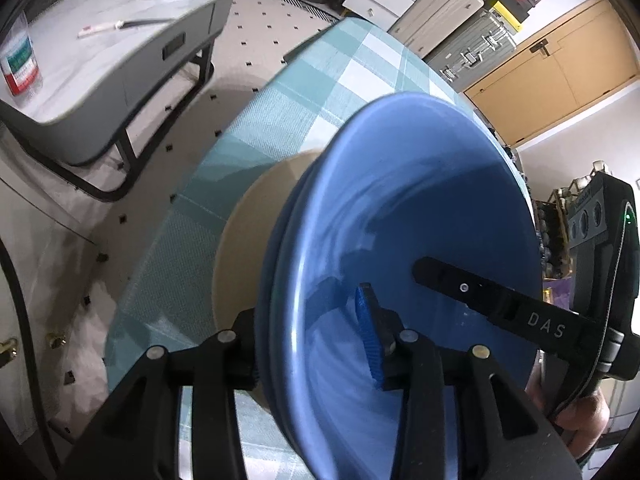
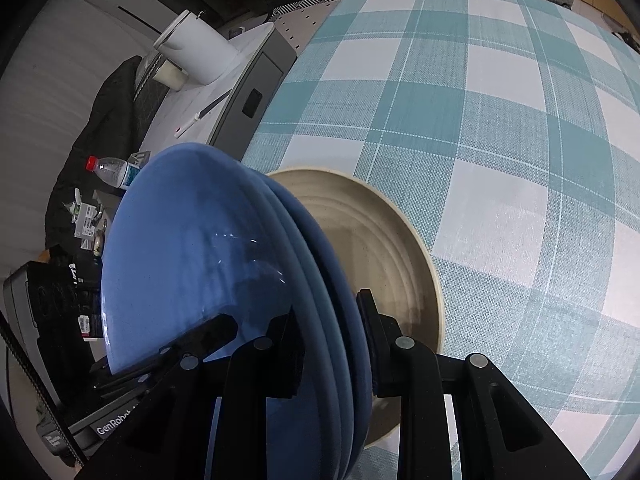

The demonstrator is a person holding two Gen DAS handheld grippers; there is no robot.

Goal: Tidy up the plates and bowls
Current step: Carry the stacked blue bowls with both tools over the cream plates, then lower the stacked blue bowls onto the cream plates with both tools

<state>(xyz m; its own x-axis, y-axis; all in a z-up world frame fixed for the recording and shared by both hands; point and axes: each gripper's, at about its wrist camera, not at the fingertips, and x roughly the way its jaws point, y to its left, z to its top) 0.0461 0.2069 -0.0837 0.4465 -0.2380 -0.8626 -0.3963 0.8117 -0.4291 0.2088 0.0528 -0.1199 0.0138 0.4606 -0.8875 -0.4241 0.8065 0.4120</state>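
Currently both grippers straddle opposite rims of a stack of blue plates (image 1: 400,216), which sits in or directly over a beige bowl (image 2: 372,248) on the table with the teal checked cloth (image 2: 500,100). In the right wrist view the stack fills the lower left of the frame, and three blue rims show edge-on.

The right gripper (image 2: 328,344) is clamped on the near rim of the stack, one finger on the top face and one beneath the lowest rim. The left gripper (image 1: 312,344) has its fingers either side of the opposite rim; its ribbed blue pad (image 1: 366,332) lies on the top face. Whether both pads press on the stack cannot be determined, since the outer finger is hidden behind the rim.

A grip at opposite rims probably keeps the stack level and prevents the plates from sliding over one another while they are seated on the bowl.

Surrounding items: a grey side table (image 1: 120,80) occupies the upper left of the left wrist view, carrying a white cylinder (image 2: 196,52) and a pen (image 1: 120,28). A water bottle (image 2: 116,172) lies at the left of the right wrist view. The cloth beyond the bowl appears unobstructed. The bowl wall stands close to the right gripper's lower finger, so withdrawal probably requires care.
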